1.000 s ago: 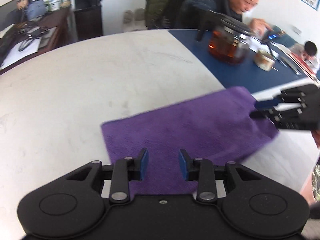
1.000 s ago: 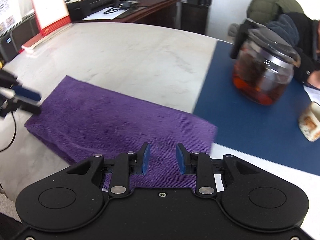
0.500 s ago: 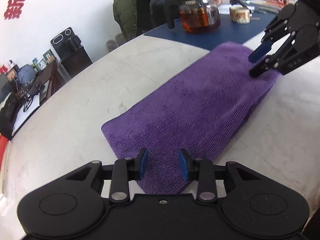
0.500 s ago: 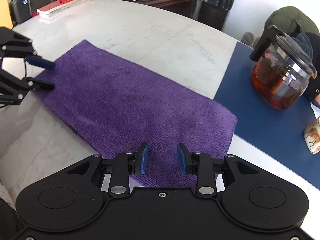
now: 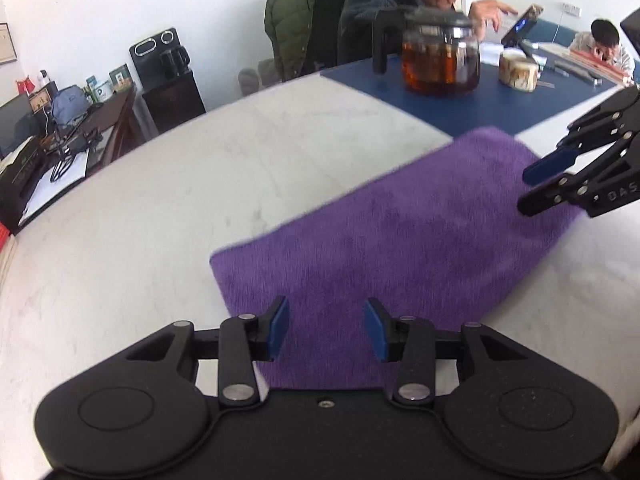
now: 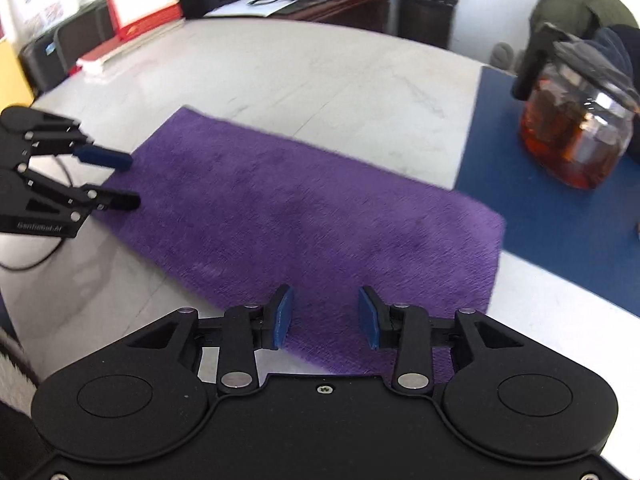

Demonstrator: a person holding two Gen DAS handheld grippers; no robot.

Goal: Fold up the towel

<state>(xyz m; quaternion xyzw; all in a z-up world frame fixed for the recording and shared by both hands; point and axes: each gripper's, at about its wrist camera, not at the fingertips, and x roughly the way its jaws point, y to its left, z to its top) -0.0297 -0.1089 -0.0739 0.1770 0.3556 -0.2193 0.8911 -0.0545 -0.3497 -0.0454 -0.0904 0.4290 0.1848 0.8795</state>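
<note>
Left wrist view shows the black two-finger left gripper (image 5: 326, 328) spread, empty, over the near short end of the purple terry-cloth towel (image 5: 400, 240), which lies flat in a long strip on the pale stone table (image 5: 160, 200). Compared with half a second ago the camera has swung level and the cloth looks unmoved. At the far end, the right gripper (image 6: 324, 316) hangs just as spread, pinching nothing. Neither end is grasped, so the next fold, probably end to end, has not begun.
</note>
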